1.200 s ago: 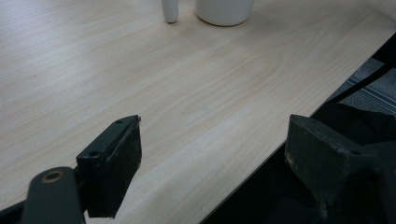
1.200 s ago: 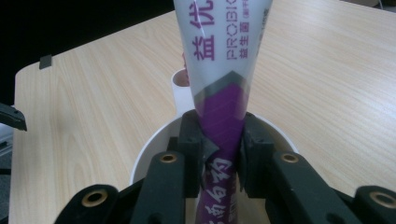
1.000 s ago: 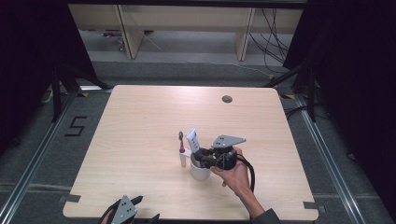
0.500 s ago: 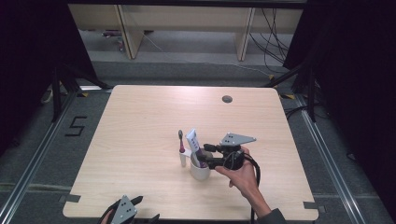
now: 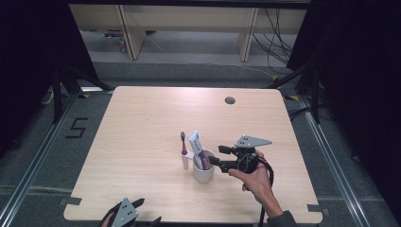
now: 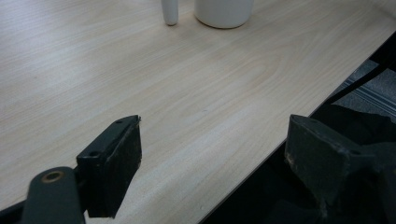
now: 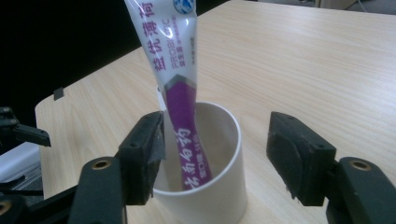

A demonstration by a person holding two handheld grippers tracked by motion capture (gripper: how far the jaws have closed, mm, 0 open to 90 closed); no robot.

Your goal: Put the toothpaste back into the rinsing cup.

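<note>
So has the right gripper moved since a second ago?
Yes. In the high view the right gripper has backed off rightward from the white cup, which stays put. Its jaws have just been opening, leaving the toothpaste tube standing in the cup.

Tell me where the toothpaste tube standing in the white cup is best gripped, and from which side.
Probably the flat upper half of the toothpaste tube, above the rim of the white cup, coming in level from the cup's right as the right gripper does. The tube leans up out of the cup, and its broad faces suit the pads.
</note>
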